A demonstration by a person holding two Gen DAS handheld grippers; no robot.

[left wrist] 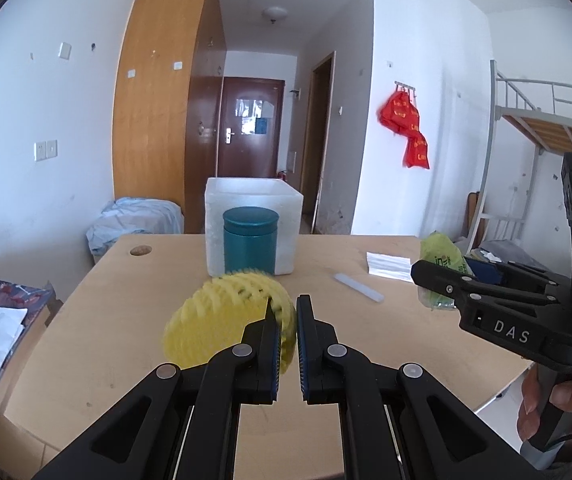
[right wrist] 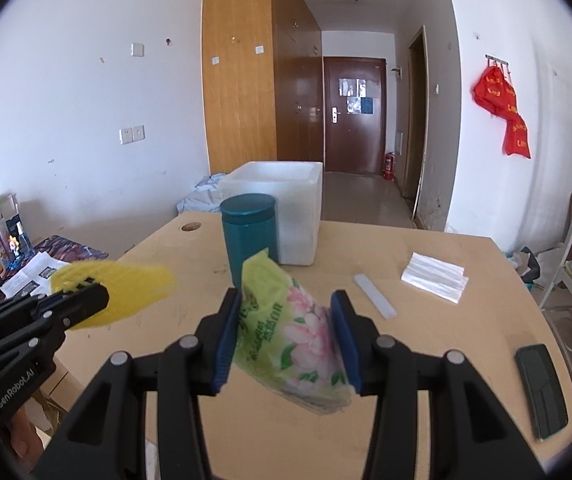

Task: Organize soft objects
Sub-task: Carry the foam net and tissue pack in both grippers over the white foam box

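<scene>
Item one: your left gripper (left wrist: 288, 312), jaws nearly closed, pinches the yellow foam net (left wrist: 222, 316) at frame centre. Item two: your right gripper (right wrist: 286, 332) clamps the floral tissue pack (right wrist: 294, 332), lower centre, above the table (right wrist: 446, 280).

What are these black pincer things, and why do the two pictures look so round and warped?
No robot here: a person holds a hand-operated claw in each hand, each carrying a wide-angle camera that looks along its fingers and bends the view. One picture comes from the left claw, shut on a yellow foam net. The other comes from the right claw, shut on a green flowered tissue pack. Both things are held up over a wooden table. On it stand a white foam box and a teal canister; farther right lie a pale flat stick, folded white tissues and a dark flat case.
</scene>
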